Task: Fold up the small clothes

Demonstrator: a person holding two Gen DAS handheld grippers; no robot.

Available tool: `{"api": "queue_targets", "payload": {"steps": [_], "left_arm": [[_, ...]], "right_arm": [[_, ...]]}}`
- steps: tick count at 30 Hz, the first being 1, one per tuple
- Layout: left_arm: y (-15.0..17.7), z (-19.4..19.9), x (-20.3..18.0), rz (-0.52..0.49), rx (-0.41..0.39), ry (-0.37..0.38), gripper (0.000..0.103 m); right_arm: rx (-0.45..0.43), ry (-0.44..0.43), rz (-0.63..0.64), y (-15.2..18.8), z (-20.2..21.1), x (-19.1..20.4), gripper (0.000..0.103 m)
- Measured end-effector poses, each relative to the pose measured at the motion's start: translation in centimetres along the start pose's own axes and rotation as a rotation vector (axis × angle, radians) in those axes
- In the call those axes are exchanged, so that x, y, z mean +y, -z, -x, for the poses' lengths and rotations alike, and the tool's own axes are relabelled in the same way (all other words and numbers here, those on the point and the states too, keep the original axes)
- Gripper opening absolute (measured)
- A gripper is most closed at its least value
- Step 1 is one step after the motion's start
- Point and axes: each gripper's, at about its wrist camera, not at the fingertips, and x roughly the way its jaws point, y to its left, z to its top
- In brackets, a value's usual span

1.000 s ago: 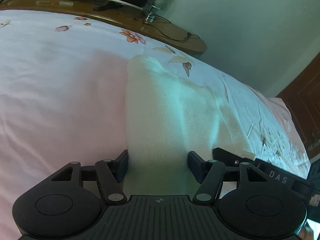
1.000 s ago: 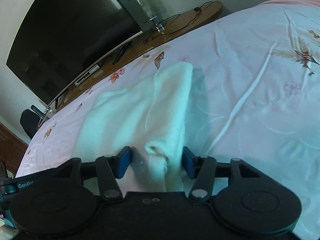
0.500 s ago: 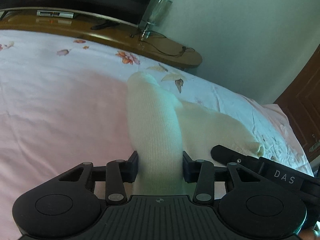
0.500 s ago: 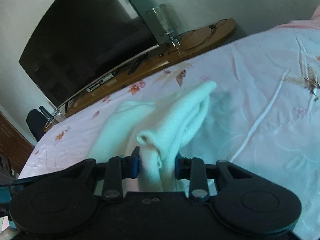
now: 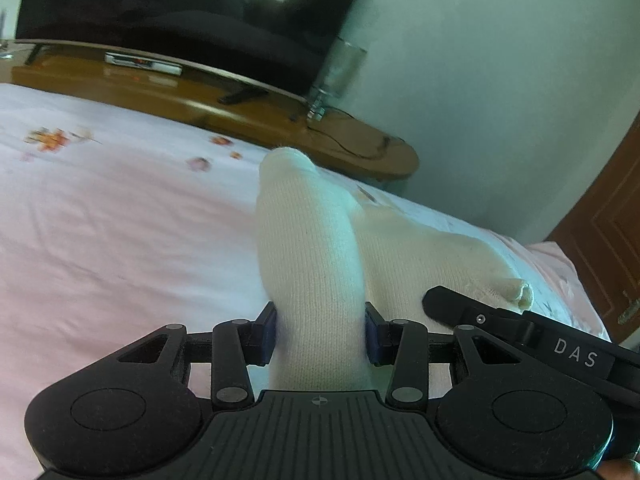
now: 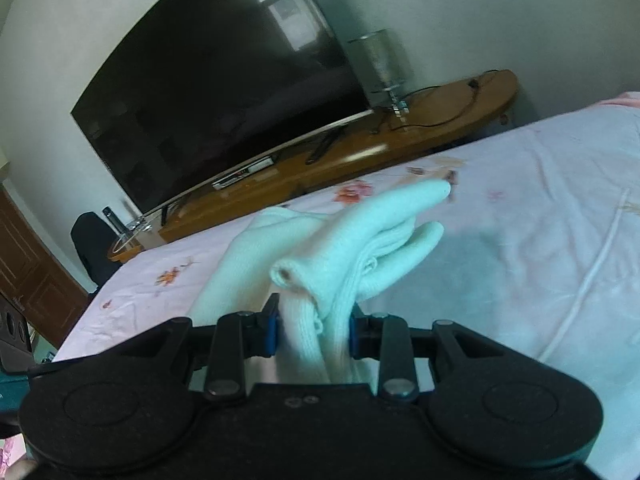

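Garment (image 5: 316,264): one small cream-white knit piece, held up off the pink floral bedsheet (image 5: 104,240) by both tongs at once.

Left gripper (image 5: 320,334): jaws narrowed onto a bunched fold of the knit, blue pads pressing it from both sides. From the jaws the fold ran toward 12 o'clock and ended in a rounded tip. A second lobe of the same cloth spread toward 2 o'clock, ending in a small rolled opening beside the black body of the other tool.

Right gripper (image 6: 312,328): jaws likewise closed to a narrow gap, with several layers of knit (image 6: 360,240) clamped between the pads. Above the jaws a rolled tube end faced the camera; a long pointed section extended toward 1 o'clock. The remainder of the cloth trailed toward 11 o'clock, probably resting on the sheet, though motion blur made contact uncertain.

Background, right wrist view: a dark television (image 6: 216,80) at 11 o'clock on a curved wooden stand (image 6: 440,116), with a glass lamp (image 6: 380,60) at 1 o'clock.
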Motion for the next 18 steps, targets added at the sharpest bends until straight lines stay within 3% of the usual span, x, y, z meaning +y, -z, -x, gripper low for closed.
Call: {"api": "queue_targets", "payload": {"steps": [9,18], "left_arm": [[-2.6,3.3,8.9,0.023,-0.043,-0.075,0.043],[-3.7,3.5,15.9,0.055,-0.044,-0.134,0.043]], "right_arm": [[0.022,-0.065,0.030,1.0,-4.5,8.1,0.030],[0.064,-0.099,0.047,2.5,-10.1,13.1,0.030]]}}
